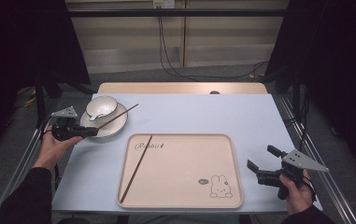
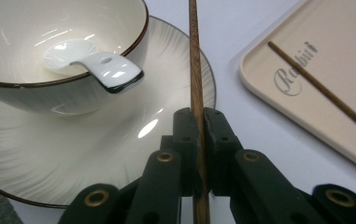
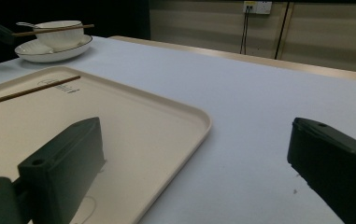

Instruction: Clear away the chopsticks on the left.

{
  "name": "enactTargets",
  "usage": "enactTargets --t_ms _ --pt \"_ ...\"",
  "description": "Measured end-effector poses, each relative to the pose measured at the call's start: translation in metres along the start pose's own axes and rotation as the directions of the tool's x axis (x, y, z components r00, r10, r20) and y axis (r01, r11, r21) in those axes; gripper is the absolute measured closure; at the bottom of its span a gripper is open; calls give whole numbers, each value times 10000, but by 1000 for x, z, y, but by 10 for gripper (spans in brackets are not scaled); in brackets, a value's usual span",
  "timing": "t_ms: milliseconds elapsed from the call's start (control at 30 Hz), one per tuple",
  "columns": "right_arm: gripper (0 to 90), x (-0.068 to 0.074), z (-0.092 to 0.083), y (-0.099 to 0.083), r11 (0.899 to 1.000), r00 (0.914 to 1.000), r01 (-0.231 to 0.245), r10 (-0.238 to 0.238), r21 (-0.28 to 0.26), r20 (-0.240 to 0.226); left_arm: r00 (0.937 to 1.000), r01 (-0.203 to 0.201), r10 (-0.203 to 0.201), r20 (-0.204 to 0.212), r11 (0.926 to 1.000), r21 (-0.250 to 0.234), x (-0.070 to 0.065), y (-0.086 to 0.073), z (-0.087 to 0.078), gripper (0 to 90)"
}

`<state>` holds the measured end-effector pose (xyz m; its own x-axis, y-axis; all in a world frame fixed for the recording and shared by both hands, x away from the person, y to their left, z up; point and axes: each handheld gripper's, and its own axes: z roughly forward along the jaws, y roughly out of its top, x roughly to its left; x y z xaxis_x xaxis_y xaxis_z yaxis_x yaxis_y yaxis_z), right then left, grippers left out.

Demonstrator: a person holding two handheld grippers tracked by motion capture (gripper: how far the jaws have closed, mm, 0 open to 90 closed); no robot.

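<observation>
Held chopstick: a thin, straight, dark-brown wooden stick with visible grain, pinched near one end by the left gripper; it stood over the plate, its free end pointing past the bowl toward the table's middle.
Left gripper: black jaws pressed together on the stick, gripping it from both sides at the table's left edge.
Step in hand: judged to be carrying the second chopstick from the plate to the tray, where its mate already lay.
Next move: it likely called for swinging the stick right and down onto the tray, roughly parallel to the first, then letting the jaws part; the thin round stick could roll or pivot in the grip.
Tray chopstick: same slim wooden kind, lying slantwise on the tray's left half.
Tray: matte cream rectangle with rounded corners and a raised rim, printed with script and a small rabbit.
Plate: glossy white, finely ribbed, dark rim line.
Bowl: glossy white with brown rim, sitting on the plate.
Spoon: white ceramic, resting in the bowl.
Right gripper: jaws spread wide, holding nothing, beside the tray's right edge.
Table: smooth, pale blue-grey.
</observation>
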<state>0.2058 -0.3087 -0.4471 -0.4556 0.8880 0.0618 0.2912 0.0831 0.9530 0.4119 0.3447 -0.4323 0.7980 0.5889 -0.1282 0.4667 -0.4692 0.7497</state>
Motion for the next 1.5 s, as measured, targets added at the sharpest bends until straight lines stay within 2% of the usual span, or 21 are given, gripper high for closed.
enactTargets --t_ms 300,433,533,667,767,800,900,967,1033,1067,1167,1300,1467,1500 --pt "35 0 0 0 10000 10000 31 -31 12 18 9994 183 -175 282 9994 -300 -21 -4 -12 845" --pt "35 0 1 0 10000 10000 33 -33 -7 30 9992 345 -333 225 9979 -553 -32 -7 -21 845" --pt "35 0 1 0 10000 10000 31 -31 -6 46 9992 370 -361 174 9978 -549 -37 -8 -24 845" --pt "35 0 0 0 10000 10000 39 -39 -11 17 9978 653 -641 177 9942 -859 -47 -12 -29 845" --pt "35 -1 0 0 9999 10000 82 -82 -72 6 9970 762 -751 162 9937 -816 -58 -17 -32 845" --pt "35 -1 0 0 9999 10000 82 -82 -72 6 9970 762 -751 162 9937 -816 -58 -17 -32 845" --pt "34 0 0 1 9999 10000 84 -84 -62 30 9970 775 -763 157 9919 -1003 -66 -20 -36 845" --pt "33 0 0 1 10000 10000 53 -53 -75 -6 9956 937 -927 147 9892 -1122 -69 -22 -39 845" --pt "33 0 1 1 10000 10000 19 -19 -88 47 9953 961 -963 39 9888 -1145 -74 -24 -41 846" --pt "32 0 1 1 10000 10000 13 -13 -97 62 9939 1099 -1097 80 9874 -1141 -77 -25 -43 845" --pt "30 0 1 1 9999 10000 53 -52 -88 40 9940 1087 -1096 -9 9869 -1191 -85 -28 -45 845" --pt "28 0 1 1 9999 10000 27 -27 -101 2 9917 1285 -1286 90 9801 -1514 -93 -34 -49 845" --pt "28 0 1 1 9999 10000 17 -17 -120 7 9902 1382 -1396 4 9798 -1445 -109 -39 -48 845" --pt "28 0 1 1 9999 10000 23 -23 -103 18 9885 1492 -1514 -34 9770 -1522 -113 -40 -48 845"
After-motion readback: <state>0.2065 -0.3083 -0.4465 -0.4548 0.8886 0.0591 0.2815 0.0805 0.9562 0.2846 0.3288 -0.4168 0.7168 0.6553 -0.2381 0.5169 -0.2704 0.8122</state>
